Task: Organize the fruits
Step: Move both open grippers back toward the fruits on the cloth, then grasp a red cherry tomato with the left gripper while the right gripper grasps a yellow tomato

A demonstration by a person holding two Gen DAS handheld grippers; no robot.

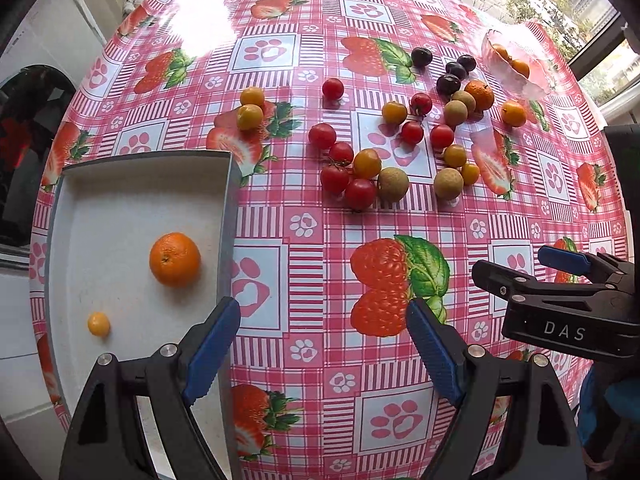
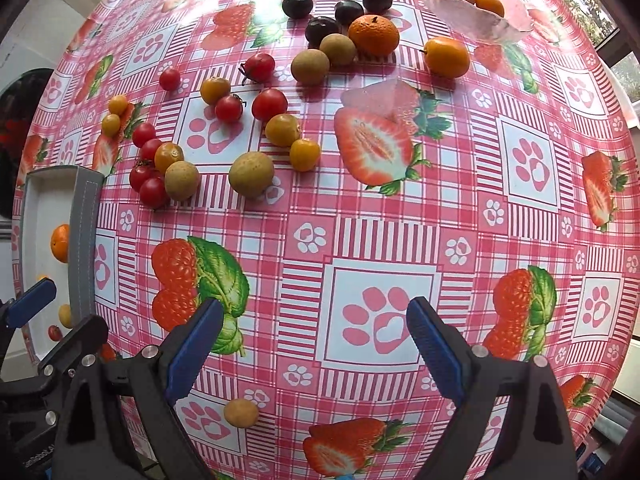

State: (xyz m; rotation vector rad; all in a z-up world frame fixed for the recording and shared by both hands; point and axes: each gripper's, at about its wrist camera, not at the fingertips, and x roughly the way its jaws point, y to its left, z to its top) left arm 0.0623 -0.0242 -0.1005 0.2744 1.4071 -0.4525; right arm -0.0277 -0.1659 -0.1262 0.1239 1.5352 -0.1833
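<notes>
L gripper [image 1: 322,344] jaws wide apart, nothing between, hovering over tablecloth [image 1: 312,40] just beside the grey tray [image 1: 226,216]. R gripper [image 2: 316,344] also spread apart & empty, over the paw-print square. Tray holds a mandarin [image 1: 175,259] + small yellow cherry tomato [image 1: 98,324]. Loose fruit scattered mid-table: red cherry tomatoes [image 1: 360,193], yellow ones [image 1: 367,163], longans [image 1: 393,184], dark plums [image 1: 421,57], a second mandarin [image 1: 479,94]. Pink glass bowl [image 1: 536,80] at far R w/ orange fruit inside. One longan [image 2: 241,412] sits alone near R gripper's left finger.
</notes>
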